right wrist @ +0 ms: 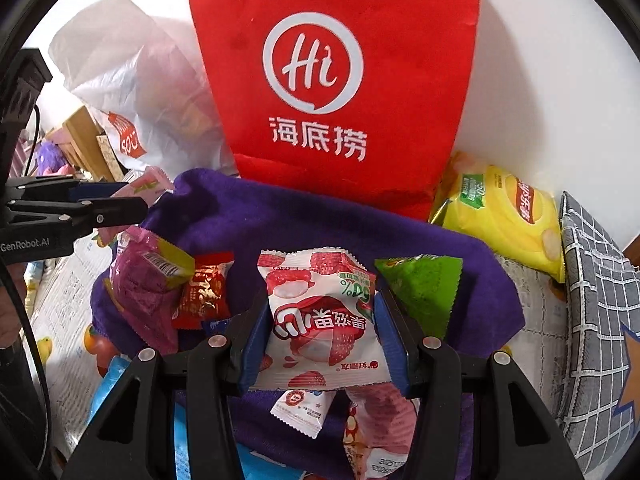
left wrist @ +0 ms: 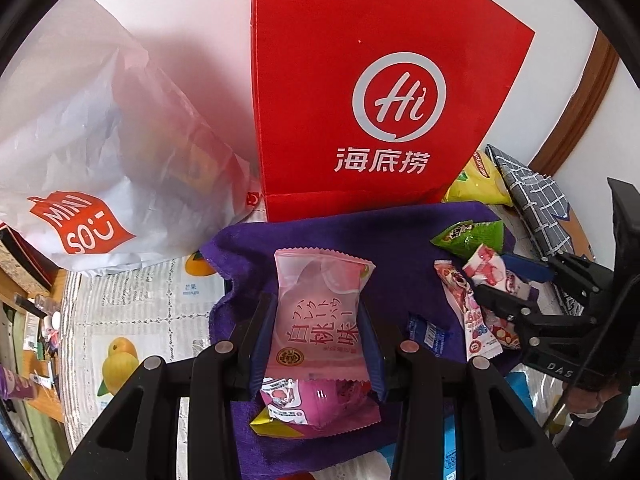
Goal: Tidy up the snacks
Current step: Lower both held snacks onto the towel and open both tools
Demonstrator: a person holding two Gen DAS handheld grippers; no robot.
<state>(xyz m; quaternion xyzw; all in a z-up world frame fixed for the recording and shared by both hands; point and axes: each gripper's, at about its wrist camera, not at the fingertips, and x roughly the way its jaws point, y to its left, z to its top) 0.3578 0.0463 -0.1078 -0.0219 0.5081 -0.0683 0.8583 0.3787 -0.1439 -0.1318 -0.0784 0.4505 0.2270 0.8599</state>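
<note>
The left claw (left wrist: 316, 320) pinches a pale pink peach snack packet (left wrist: 318, 320) low in the middle of the left wrist view, above the purple cloth (left wrist: 396, 240). The right claw (right wrist: 320, 320) pinches a red and white lychee snack packet (right wrist: 320, 320), low in the middle of the right wrist view. A red paper bag (right wrist: 332, 80) stands behind the cloth.

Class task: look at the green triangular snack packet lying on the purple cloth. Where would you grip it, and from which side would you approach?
Grip the green triangular packet across its crimped edge, probably coming from above on its right side. It lies flat on the purple cloth, so only thin edges offer purchase, and its left side is crowded by the right gripper holding the lychee packet.
</note>
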